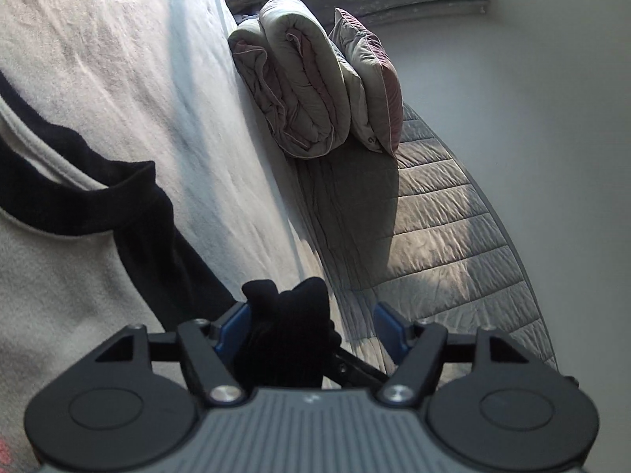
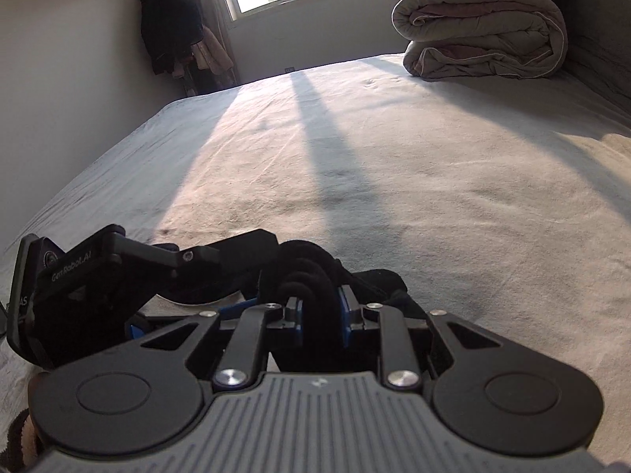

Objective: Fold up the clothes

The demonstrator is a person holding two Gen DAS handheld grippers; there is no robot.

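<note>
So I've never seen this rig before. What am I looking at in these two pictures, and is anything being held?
Two handheld grippers, each with a fisheye camera looking along its fingers. The left wrist view shows the left gripper open, black sleeve fabric bunched against one blue finger. The cream sweatshirt with black trim lies on the bed sheet. The right wrist view shows the right gripper shut on folded black fabric, with the left gripper beside it. A rolled duvet sits at the far end.

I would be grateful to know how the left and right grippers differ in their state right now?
The left gripper stands open, dark sleeve fabric against only one pad; the right gripper is shut on bunched dark fabric. Both work the same garment above the bed.
</note>
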